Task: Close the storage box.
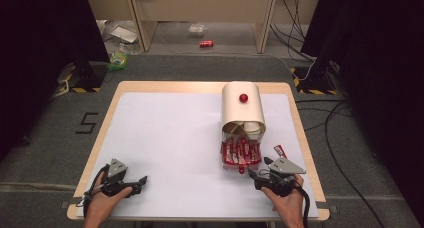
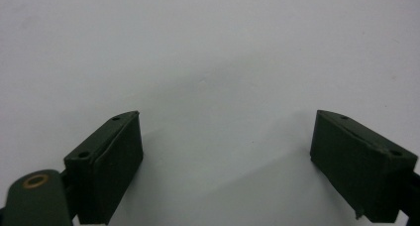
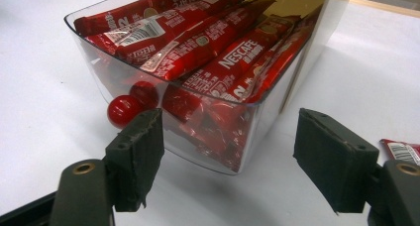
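Clear plastic drawer point(image 3: 208, 137) of red coffee sachets point(image 3: 233, 57), pulled out from cream dispenser point(image 1: 242, 104) on table point(image 1: 165, 138); lies straight ahead of right gripper point(image 3: 225, 159), fingers spread, red knob point(image 3: 122, 111) nearest; left gripper point(image 2: 225, 161) spread, well apart

White table top point(image 1: 165, 138) edged in pale wood. Cream cylinder-shaped cover point(image 1: 242, 108) with a red knob point(image 1: 243, 98) at 12 o'clock of a clear bin point(image 3: 257, 117). Red sachets point(image 3: 233, 57) inside, lettered in white, some with white barcode panels. Glossy red knob point(image 3: 123, 110) on the bin's front. Another red sachet point(image 3: 403, 150) at 3 o'clock, white barcode showing. Black jaws on both grippers, brass-coloured rings at their bases. Grey floor point(image 1: 45, 153) marked with a black "5".
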